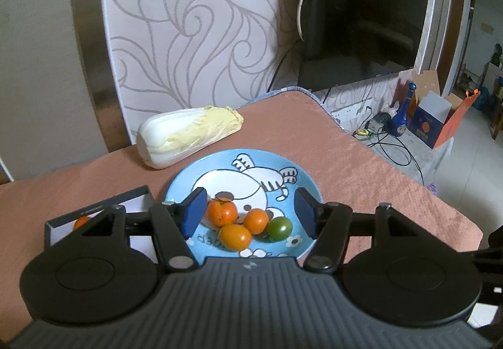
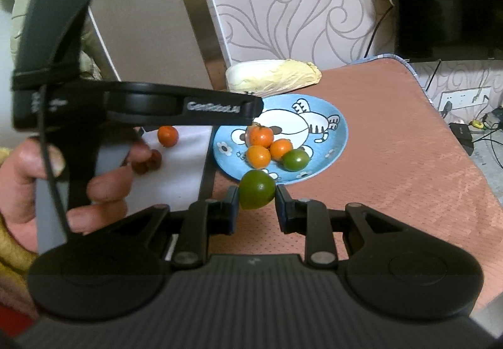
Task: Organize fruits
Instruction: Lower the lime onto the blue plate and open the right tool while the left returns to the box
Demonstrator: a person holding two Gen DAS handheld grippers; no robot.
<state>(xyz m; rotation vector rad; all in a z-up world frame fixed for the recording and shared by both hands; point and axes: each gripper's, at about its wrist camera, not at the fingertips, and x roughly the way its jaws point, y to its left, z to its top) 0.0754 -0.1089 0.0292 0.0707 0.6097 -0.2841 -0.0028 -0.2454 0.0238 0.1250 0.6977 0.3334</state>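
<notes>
On the plate (image 1: 176,192) three orange fruits (image 1: 221,211) and one green (image 1: 279,227) are still waiting; one orange is lying in the box (image 2: 188,157). The right gripper (image 2: 256,203) is clamping a green fruit (image 2: 257,193); the left gripper (image 1: 248,212) is gaping empty.

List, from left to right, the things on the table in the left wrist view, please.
Box with one orange fruit → cabbage → blue plate with orange fruits → green fruit.
</notes>
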